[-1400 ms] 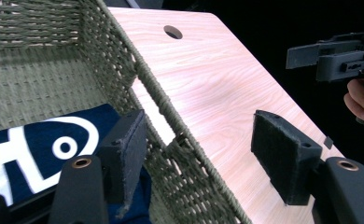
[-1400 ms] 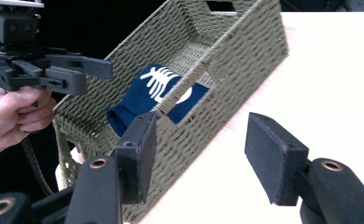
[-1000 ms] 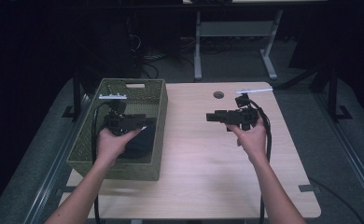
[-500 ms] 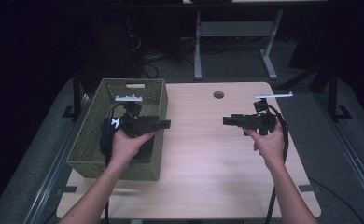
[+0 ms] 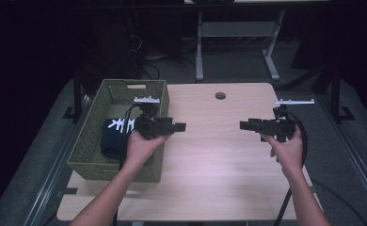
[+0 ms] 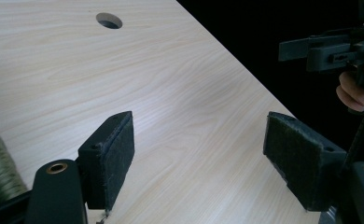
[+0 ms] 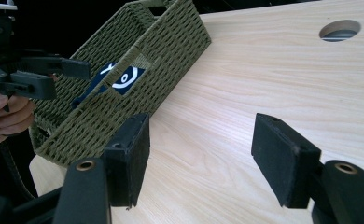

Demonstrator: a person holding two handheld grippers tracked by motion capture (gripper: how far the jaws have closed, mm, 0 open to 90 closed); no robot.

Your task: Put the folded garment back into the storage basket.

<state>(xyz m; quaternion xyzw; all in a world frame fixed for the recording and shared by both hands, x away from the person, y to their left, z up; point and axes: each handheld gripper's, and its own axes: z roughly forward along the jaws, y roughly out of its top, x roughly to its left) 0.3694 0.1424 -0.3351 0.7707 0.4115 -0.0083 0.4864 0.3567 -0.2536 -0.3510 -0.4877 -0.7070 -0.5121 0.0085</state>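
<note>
A green woven basket (image 5: 90, 141) holds a folded dark blue cloth (image 5: 115, 134) with white markings. The left gripper (image 5: 181, 126) and right gripper (image 5: 243, 125), jaws just opening wide, hold nothing.

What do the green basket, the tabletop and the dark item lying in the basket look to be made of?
Basket: woven cord or paper rope, olive green and matte; the plaited strands show clearly in the right gripper view.
Tabletop: pale wood-grain surface, probably laminate, smooth with a faint sheen.
Dark item: looks like soft navy fabric with white print, folded.
</note>
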